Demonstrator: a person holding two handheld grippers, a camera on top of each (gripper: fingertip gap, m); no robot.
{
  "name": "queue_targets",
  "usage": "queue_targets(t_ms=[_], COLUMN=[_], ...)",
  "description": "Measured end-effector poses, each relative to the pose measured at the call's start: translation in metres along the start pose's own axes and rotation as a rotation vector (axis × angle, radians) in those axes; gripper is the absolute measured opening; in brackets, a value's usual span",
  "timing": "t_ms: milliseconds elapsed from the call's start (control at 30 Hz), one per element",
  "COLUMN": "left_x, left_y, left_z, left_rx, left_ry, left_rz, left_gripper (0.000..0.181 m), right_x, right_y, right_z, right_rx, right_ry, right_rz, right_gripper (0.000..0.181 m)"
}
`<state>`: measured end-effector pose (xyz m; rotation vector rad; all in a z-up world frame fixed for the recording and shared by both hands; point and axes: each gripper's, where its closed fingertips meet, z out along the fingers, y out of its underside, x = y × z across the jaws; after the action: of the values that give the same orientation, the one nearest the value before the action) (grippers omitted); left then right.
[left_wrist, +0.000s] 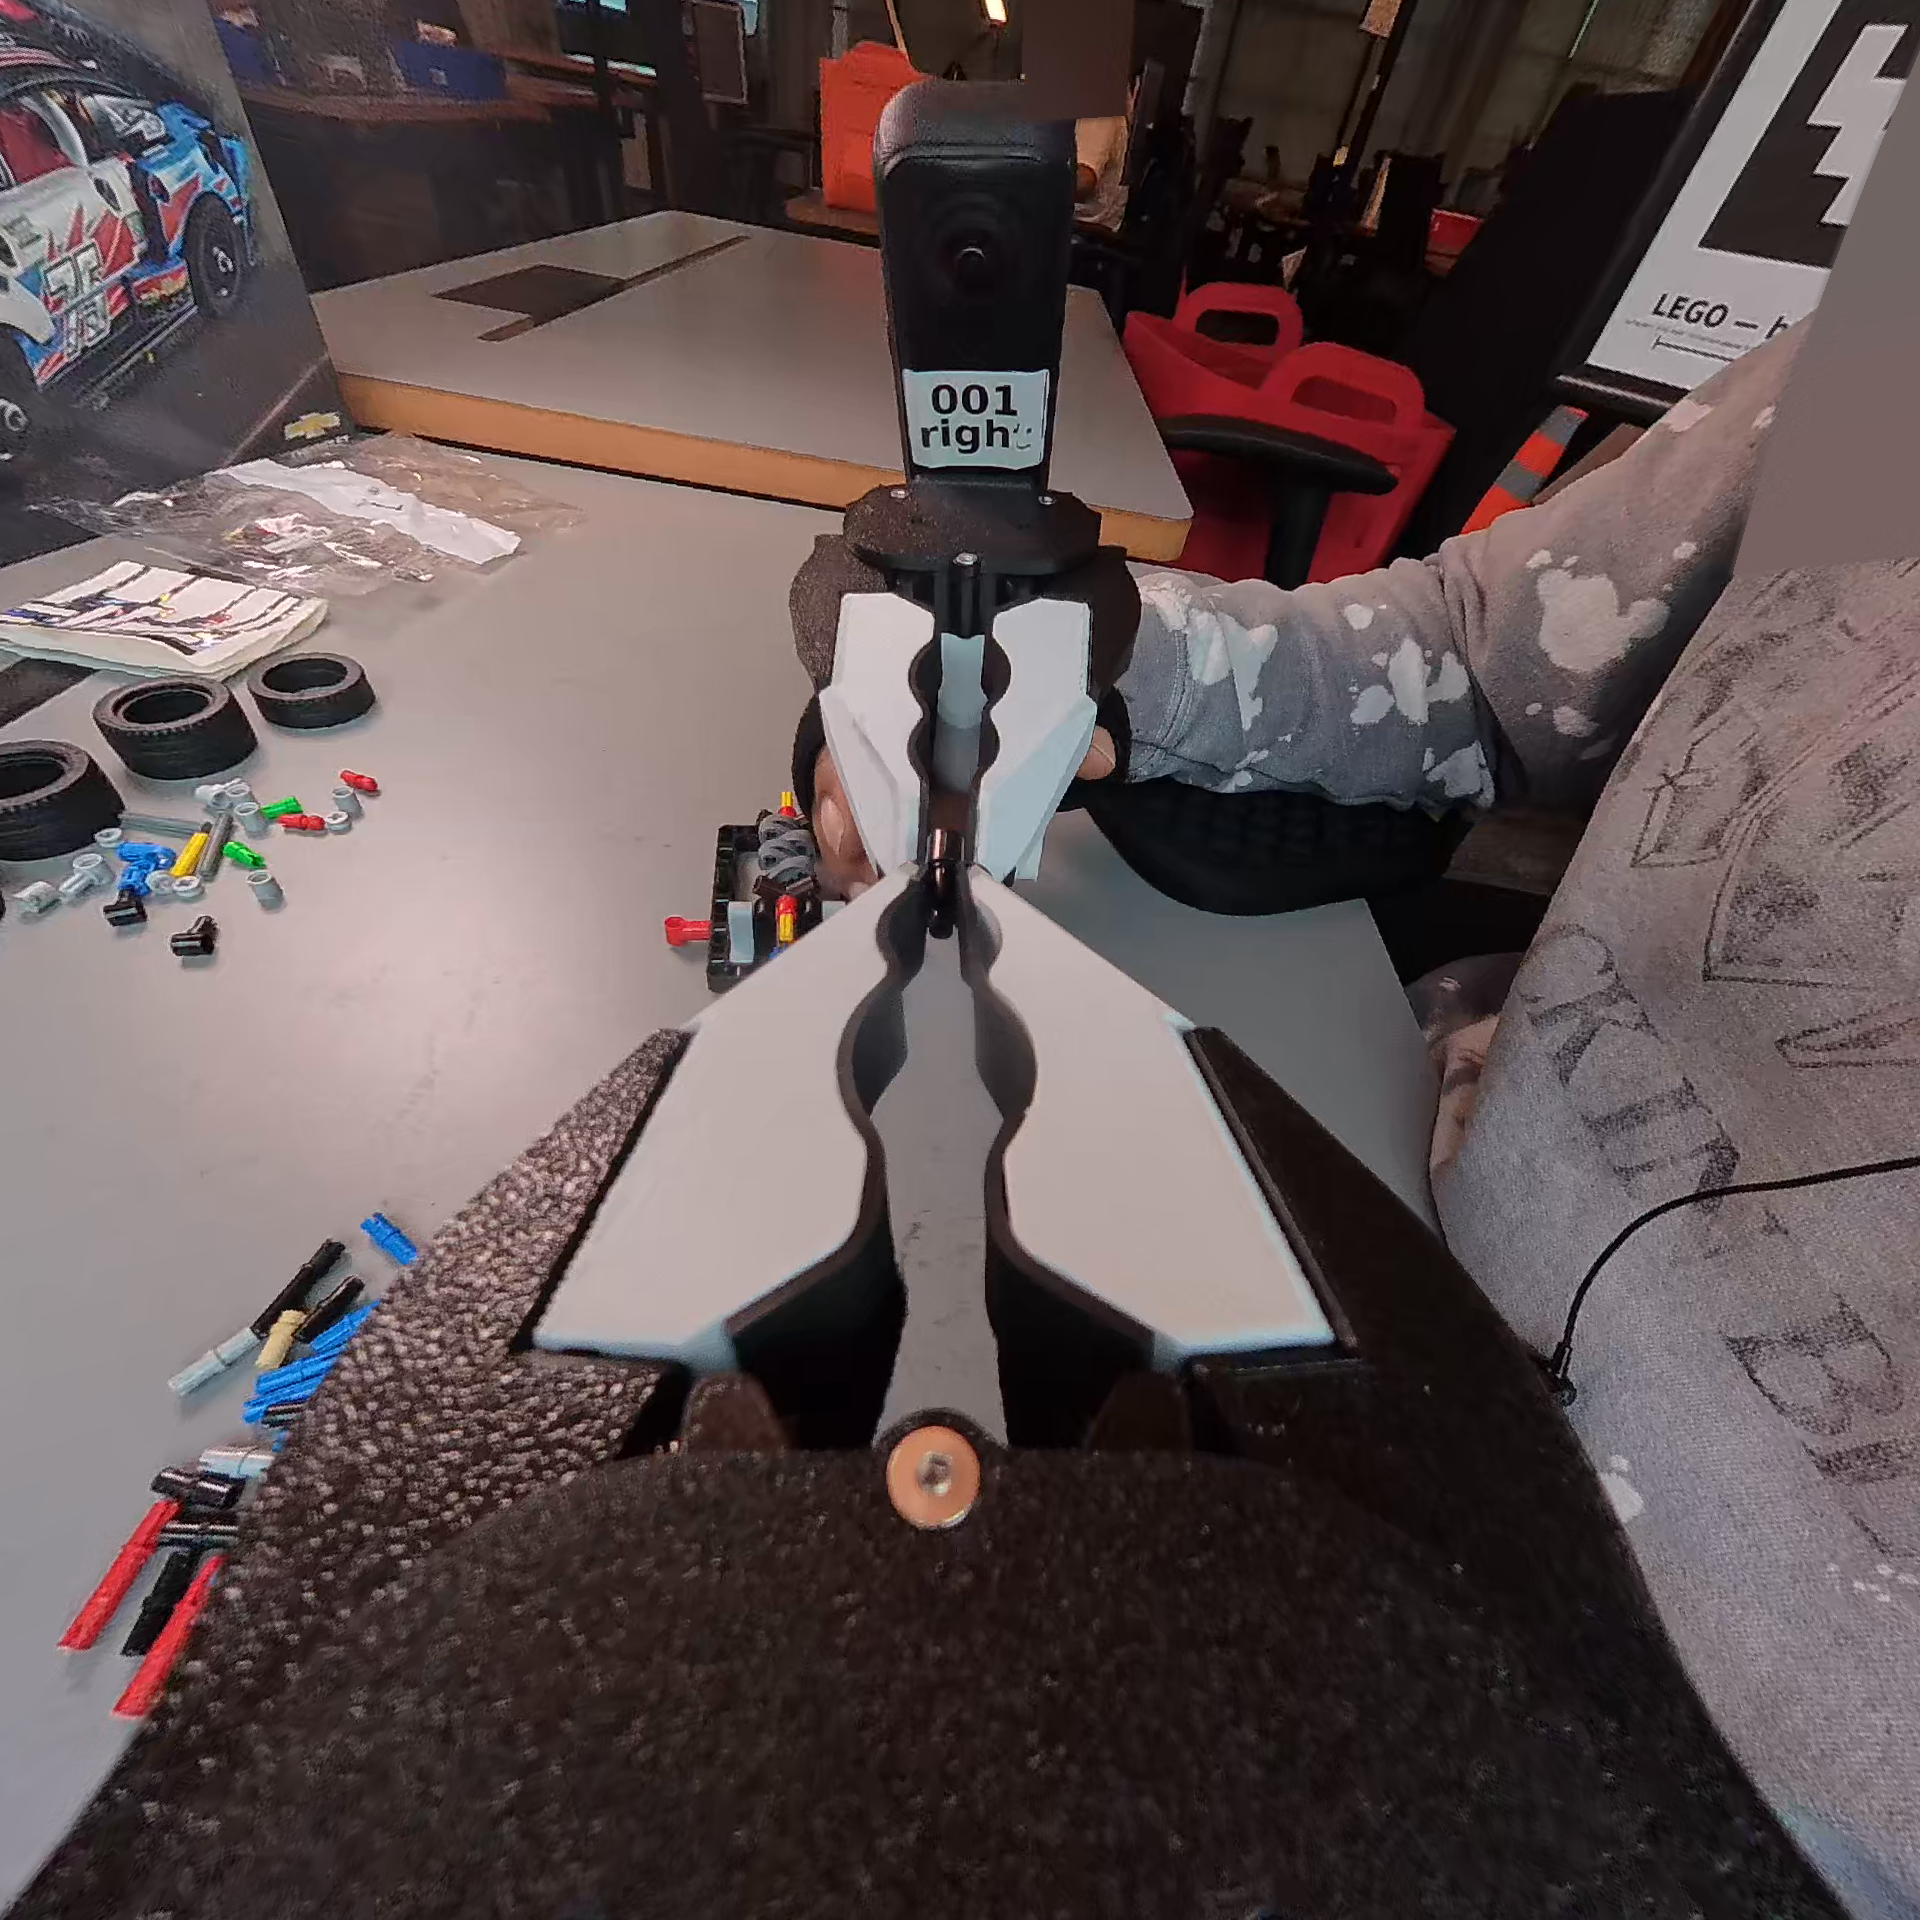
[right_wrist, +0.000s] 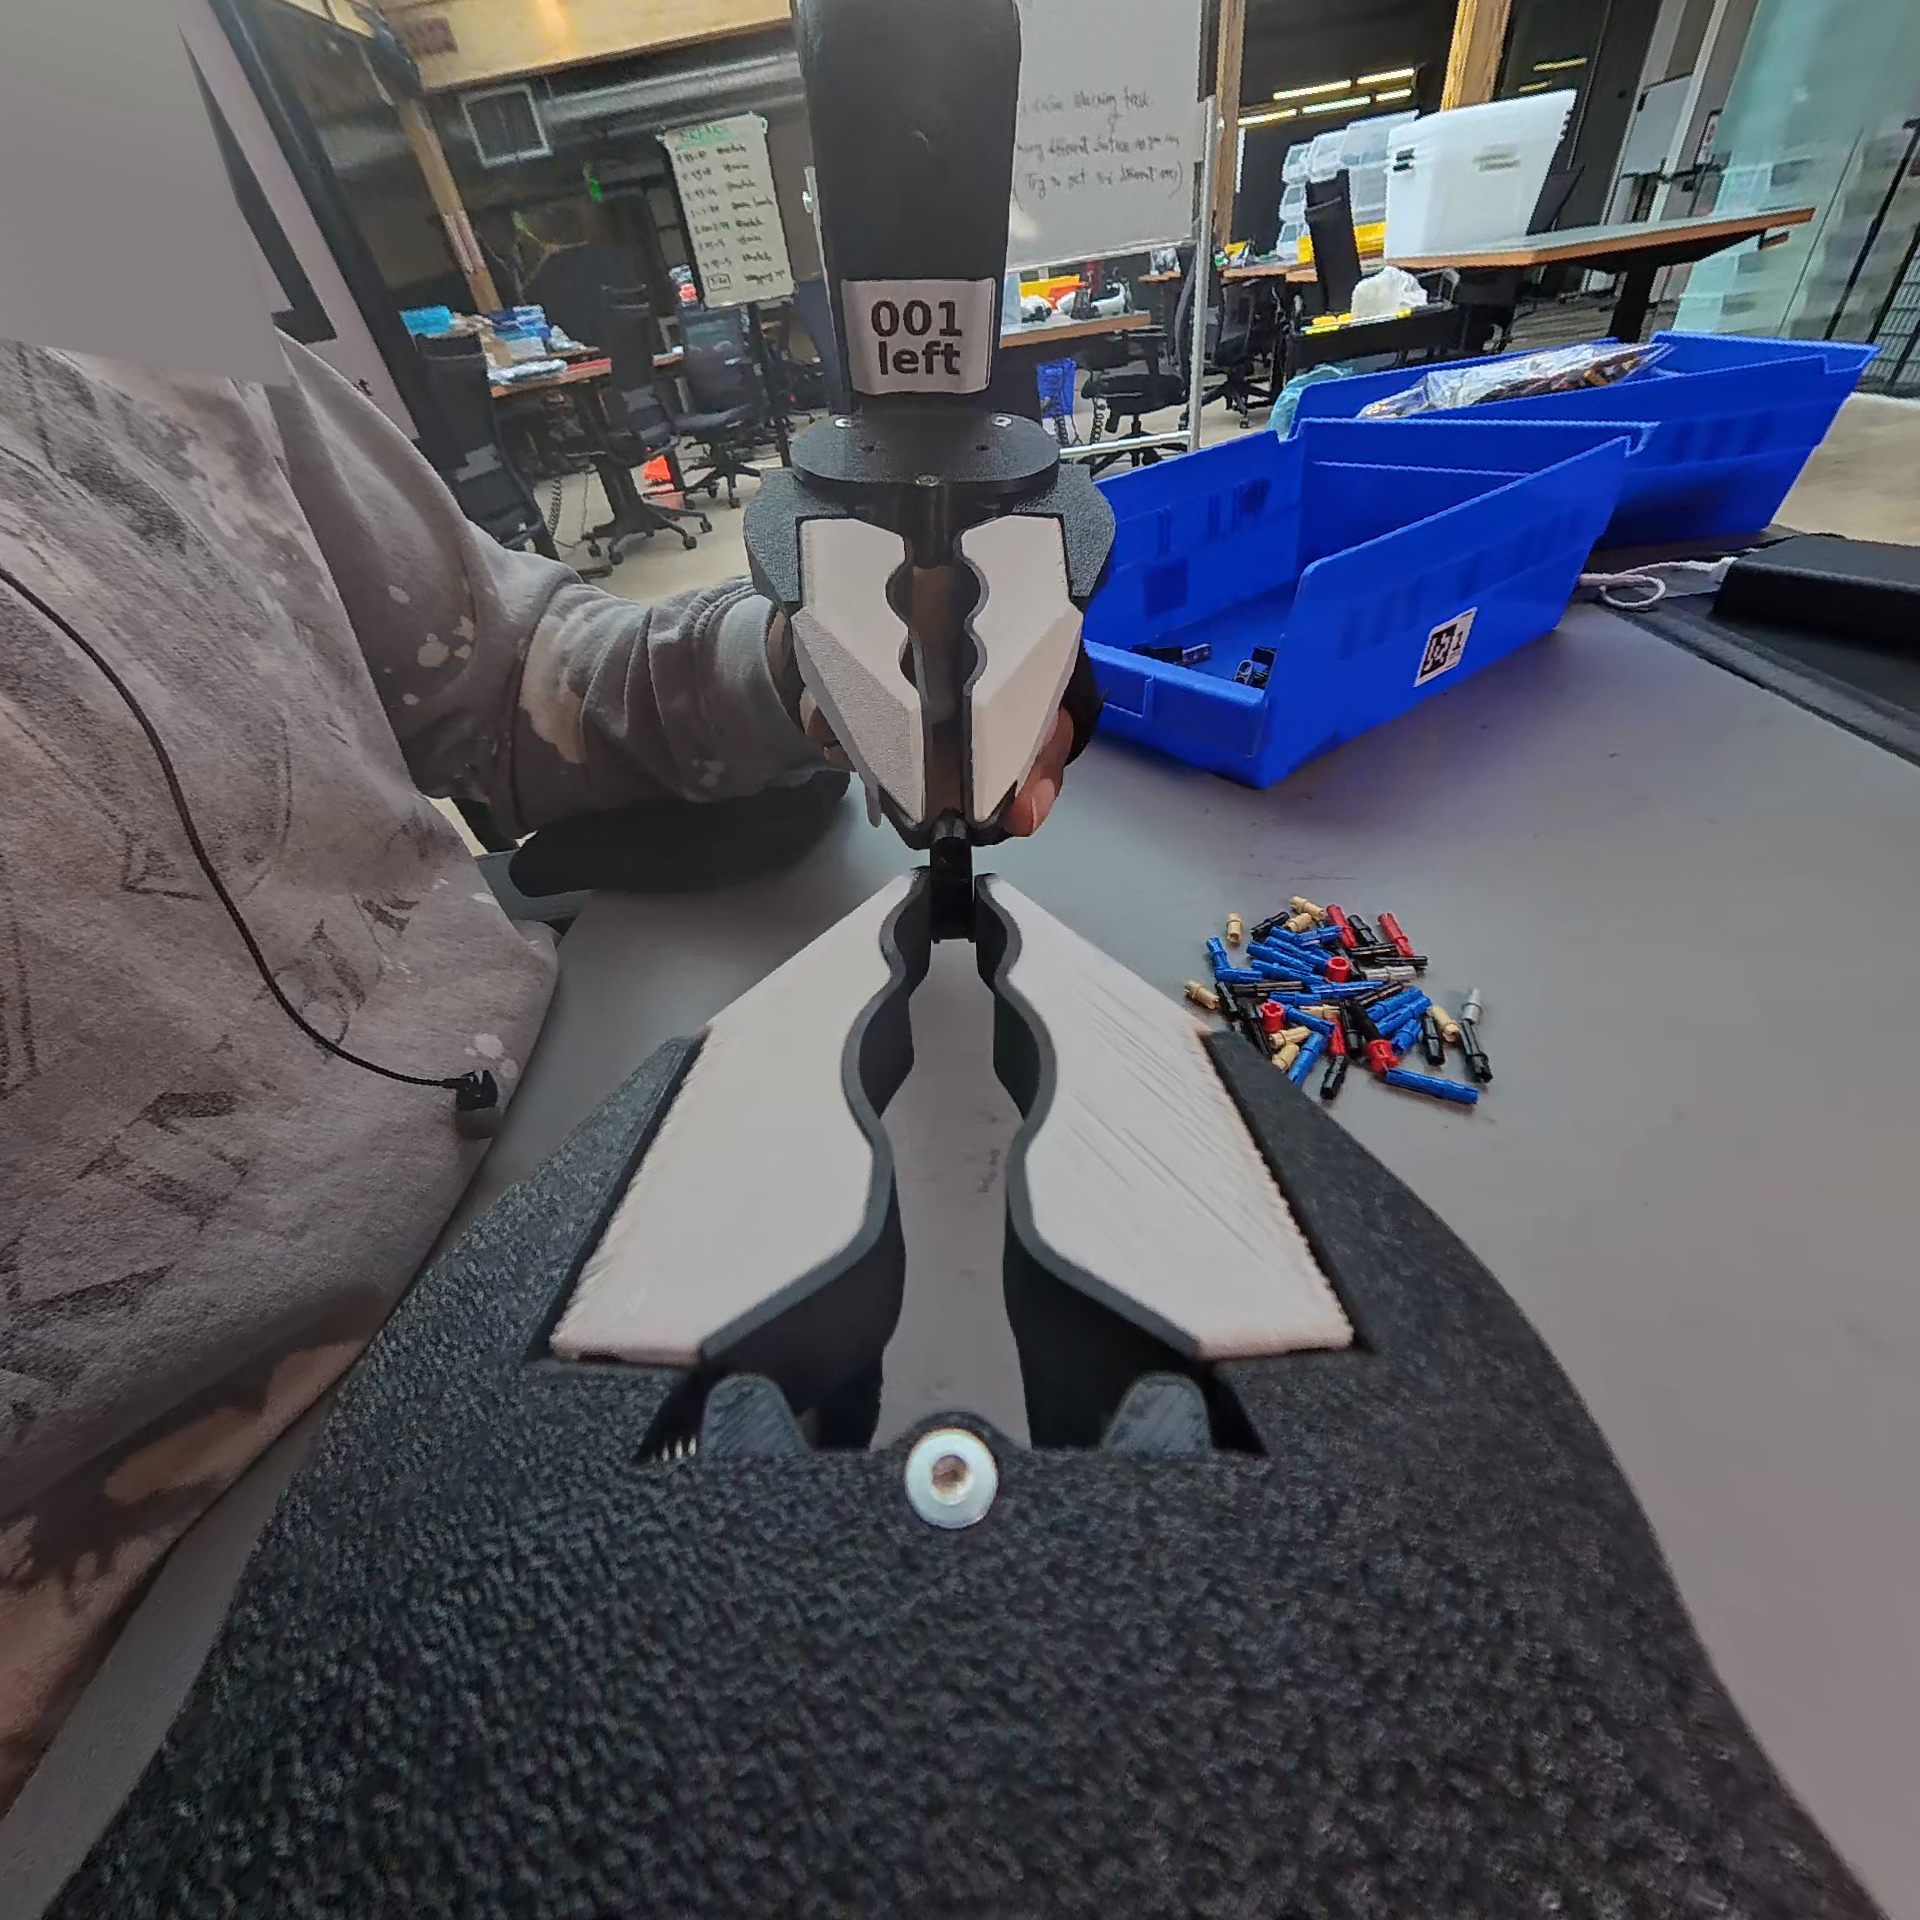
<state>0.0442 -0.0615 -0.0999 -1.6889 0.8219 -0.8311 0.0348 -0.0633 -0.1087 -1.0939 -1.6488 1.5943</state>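
My left gripper (left_wrist: 940, 902) and my right gripper (right_wrist: 949, 906) point at each other tip to tip, a little above the grey table (left_wrist: 468, 1018). A small black connector piece (left_wrist: 940, 878) spans the two sets of tips, and both grippers are shut on it, one at each end. In the right wrist view the piece (right_wrist: 948, 868) runs from my right tips into the left gripper (right_wrist: 948, 826) opposite. In the left wrist view the right gripper (left_wrist: 940, 847) faces me, held by a hand in a grey sleeve. Whether the piece is one part or two joined parts cannot be told.
A partly built black frame (left_wrist: 748, 914) lies on the table behind the tips. Black tyres (left_wrist: 177, 722), loose coloured pins (left_wrist: 197, 842), a sticker sheet (left_wrist: 156, 613) and a car box (left_wrist: 104, 239) lie left. Blue bins (right_wrist: 1351, 603) and a pin pile (right_wrist: 1340, 997) lie right. Both grippers' tips are close together, under 4 cm apart.
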Motion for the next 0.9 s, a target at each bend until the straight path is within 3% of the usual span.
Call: queue_targets(t_ms=[633,733,833,900], left_x=[0.005,0.005,-0.016,-0.036], left_y=[0.003,-0.006,-0.013,-0.006], left_z=[0.000,-0.004,-0.025,-0.046], left_rx=[-0.006,0.025,0.082,0.079], left_ry=[0.039,0.051,-0.038,-0.111], left_rz=[-0.037,-0.072,-0.096,-0.156], left_gripper=[0.004,0.003,0.003,0.002], right_x=[-0.004,-0.005,0.016,0.035], right_y=[0.000,-0.016,-0.050,-0.060], right_z=[0.000,-0.004,-0.042,-0.073], right_rx=[-0.002,0.088,0.303,0.340], right_ry=[-0.023,-0.038,0.011,0.112], right_rz=[0.003,0.022,0.105,0.077], right_gripper=[0.007,0.007,0.006,0.006])
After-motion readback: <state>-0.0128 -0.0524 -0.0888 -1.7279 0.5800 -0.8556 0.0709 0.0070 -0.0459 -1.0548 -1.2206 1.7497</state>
